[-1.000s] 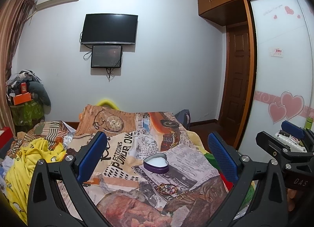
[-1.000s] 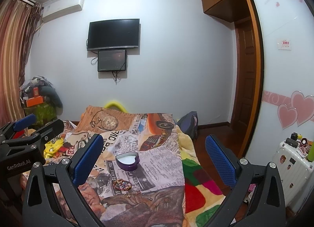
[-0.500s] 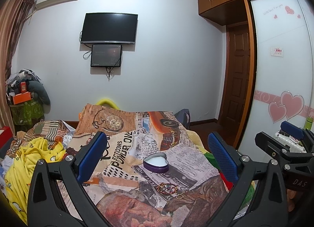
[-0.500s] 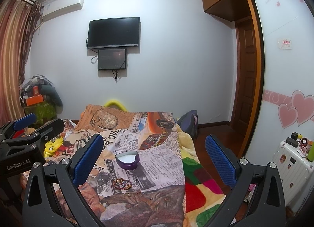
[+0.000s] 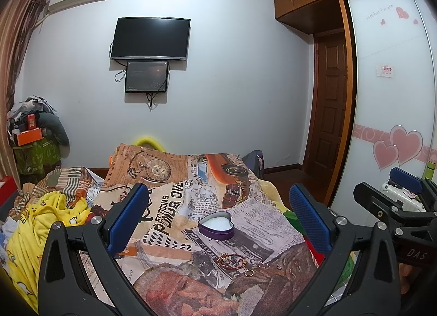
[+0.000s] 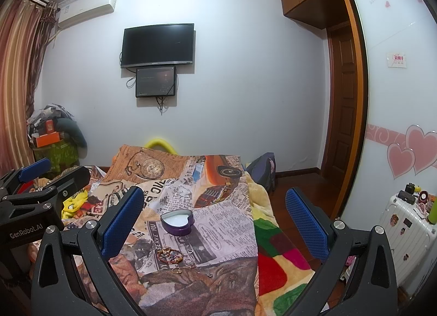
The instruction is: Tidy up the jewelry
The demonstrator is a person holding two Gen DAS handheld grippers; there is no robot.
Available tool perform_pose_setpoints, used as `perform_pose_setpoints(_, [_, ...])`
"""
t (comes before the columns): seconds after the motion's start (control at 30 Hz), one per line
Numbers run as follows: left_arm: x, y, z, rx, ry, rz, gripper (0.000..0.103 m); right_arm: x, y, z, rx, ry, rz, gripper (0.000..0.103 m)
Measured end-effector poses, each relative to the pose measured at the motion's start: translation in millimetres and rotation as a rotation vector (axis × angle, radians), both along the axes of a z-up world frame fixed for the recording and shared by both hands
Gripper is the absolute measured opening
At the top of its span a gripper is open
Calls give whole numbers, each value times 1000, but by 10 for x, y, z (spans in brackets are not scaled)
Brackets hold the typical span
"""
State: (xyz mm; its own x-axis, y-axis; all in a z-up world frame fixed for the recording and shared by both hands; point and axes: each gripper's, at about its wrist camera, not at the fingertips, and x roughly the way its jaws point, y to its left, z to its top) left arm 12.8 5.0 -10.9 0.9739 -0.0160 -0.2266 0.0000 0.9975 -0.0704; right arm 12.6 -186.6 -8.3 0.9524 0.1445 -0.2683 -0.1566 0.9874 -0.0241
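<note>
An open purple heart-shaped box [image 5: 216, 226] with a white lining sits on the newspaper-print bedspread [image 5: 174, 201]; it also shows in the right wrist view [image 6: 177, 222]. A beaded bracelet [image 5: 232, 259] and small gold rings [image 5: 249, 272] lie just in front of it; the bracelet [image 6: 170, 255] and rings [image 6: 177, 270] show in the right wrist view too. My left gripper [image 5: 218, 212] is open and empty, held above and short of the jewelry. My right gripper [image 6: 214, 212] is open and empty beside it.
A yellow garment [image 5: 46, 220] lies crumpled at the bed's left. A colourful blanket [image 6: 275, 250] hangs over the bed's right edge. A white suitcase [image 6: 407, 234] stands at the right by the wardrobe door [image 6: 396, 97]. A TV [image 5: 150, 38] hangs on the far wall.
Both grippers have tipped very slightly, so the bed sits a little lower in view. Jaws stay open and the jewelry has not moved.
</note>
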Motion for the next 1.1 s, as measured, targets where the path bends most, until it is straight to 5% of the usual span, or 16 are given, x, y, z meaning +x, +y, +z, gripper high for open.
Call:
perform_pose_setpoints(0.73, [92, 7, -49, 8, 23, -4, 103, 66, -16, -70, 5, 31, -3, 103])
perform_pose_setpoints(1.1, [493, 92, -266, 21, 123, 14, 103, 337, -48, -240, 8, 118, -20, 103])
